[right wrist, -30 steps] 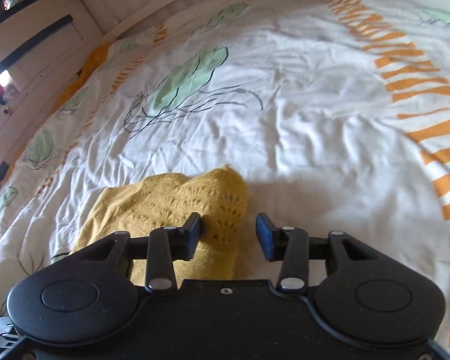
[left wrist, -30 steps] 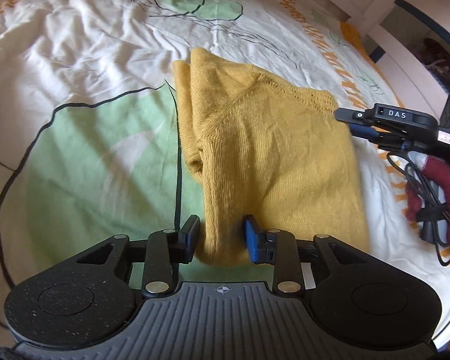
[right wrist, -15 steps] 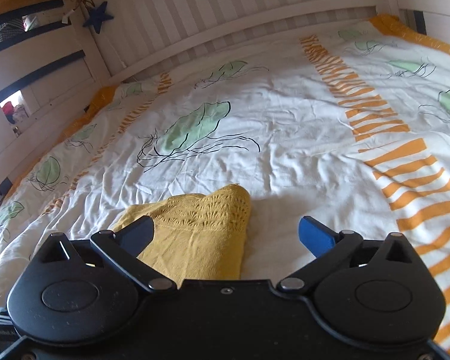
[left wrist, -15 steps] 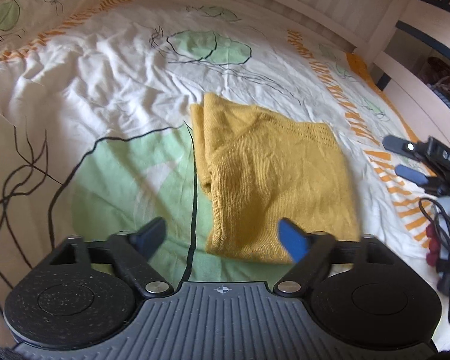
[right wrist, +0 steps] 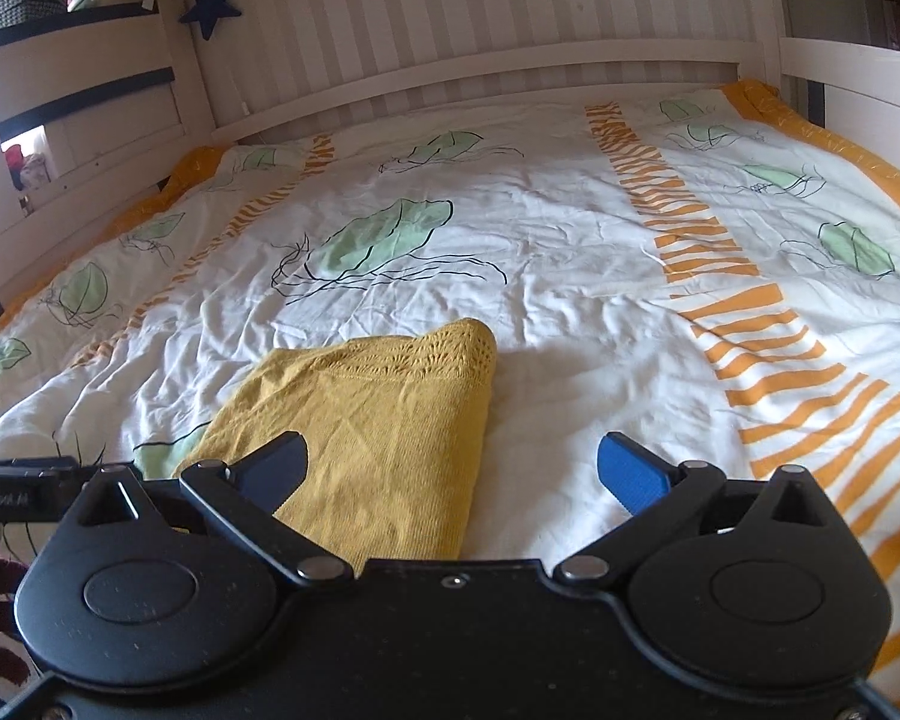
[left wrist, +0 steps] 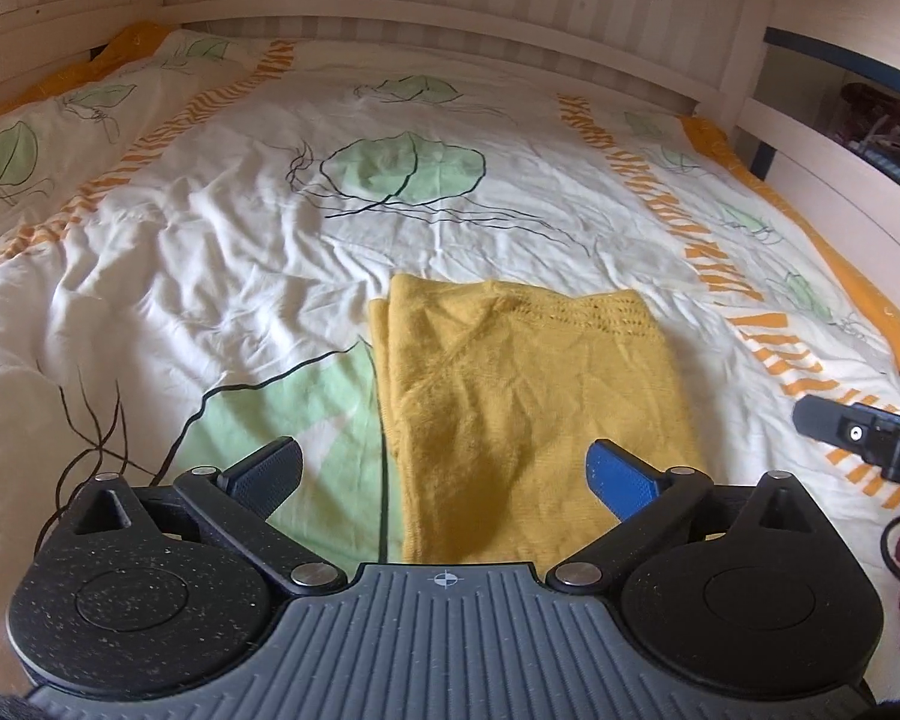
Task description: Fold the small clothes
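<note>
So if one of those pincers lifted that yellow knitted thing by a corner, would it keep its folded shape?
Probably not. The yellow knit garment looks soft and creased, so it would likely droop and unfold. It seems thin and light. Its loosely stacked layers along the left edge could slide apart. Both the left gripper and right gripper stand open, off it.

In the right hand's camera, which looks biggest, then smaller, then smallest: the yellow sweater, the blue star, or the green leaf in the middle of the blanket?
1. yellow sweater, though it lies nearest the camera
2. green leaf
3. blue star, farthest away, so it may only look tiny
</note>
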`<state>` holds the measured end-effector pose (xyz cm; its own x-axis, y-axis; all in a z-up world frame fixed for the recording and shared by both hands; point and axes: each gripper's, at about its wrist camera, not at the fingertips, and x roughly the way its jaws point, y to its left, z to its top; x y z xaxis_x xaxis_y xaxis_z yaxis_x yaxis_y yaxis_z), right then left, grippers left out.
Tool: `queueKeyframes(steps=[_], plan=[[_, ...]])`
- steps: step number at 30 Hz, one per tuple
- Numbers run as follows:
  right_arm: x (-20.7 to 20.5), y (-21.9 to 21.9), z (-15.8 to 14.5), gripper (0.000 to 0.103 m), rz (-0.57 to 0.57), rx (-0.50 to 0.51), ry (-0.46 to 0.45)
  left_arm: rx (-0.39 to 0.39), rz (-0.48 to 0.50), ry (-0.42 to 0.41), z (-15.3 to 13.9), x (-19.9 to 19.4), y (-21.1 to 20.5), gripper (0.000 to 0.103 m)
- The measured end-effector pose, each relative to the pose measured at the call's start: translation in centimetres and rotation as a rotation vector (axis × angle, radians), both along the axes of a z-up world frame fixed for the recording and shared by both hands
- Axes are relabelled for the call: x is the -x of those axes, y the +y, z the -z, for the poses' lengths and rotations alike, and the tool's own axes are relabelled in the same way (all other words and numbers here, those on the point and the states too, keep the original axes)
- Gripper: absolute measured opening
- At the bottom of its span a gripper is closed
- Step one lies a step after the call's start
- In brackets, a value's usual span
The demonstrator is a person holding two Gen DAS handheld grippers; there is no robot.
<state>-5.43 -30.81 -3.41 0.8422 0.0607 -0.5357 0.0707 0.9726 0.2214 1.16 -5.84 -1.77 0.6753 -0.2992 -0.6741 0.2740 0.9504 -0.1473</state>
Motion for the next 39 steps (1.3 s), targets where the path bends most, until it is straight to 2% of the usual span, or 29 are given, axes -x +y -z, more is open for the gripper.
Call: queueKeyframes(steps=[4,10,17,22,27,39], plan=[[1.1,0.8,-0.6,0.103,0.011,0.035,0.017,0.011,0.021,0.029,-0.6,0.2,-0.6,0.102],[2.7,1.9,-1.1,0.102,-0.004,0.030,0.050,-0.118,-0.019,0.044,-1.8,1.0,-2.0,0.101],[4.0,2.8,-1.4,0.102,0.008,0.022,0.054,-0.195,-0.064,0.023,-2.2,2.3,-2.5,0.101],[4.2,2.9,-1.6,0.102,0.030,-0.025,0.070,-0.249,-0.073,0.023,-2.0,2.7,-2.8,0.101],[3.7,3.2,-0.7,0.102,0.063,0.007,0.145,-0.237,-0.074,0.052,-1.7,2.8,-2.7,0.101],[3.2,2.9,0.9,0.102,0.062,-0.028,0.243,-0.232,-0.058,0.130,-0.2,2.5,-2.5,0.101]])
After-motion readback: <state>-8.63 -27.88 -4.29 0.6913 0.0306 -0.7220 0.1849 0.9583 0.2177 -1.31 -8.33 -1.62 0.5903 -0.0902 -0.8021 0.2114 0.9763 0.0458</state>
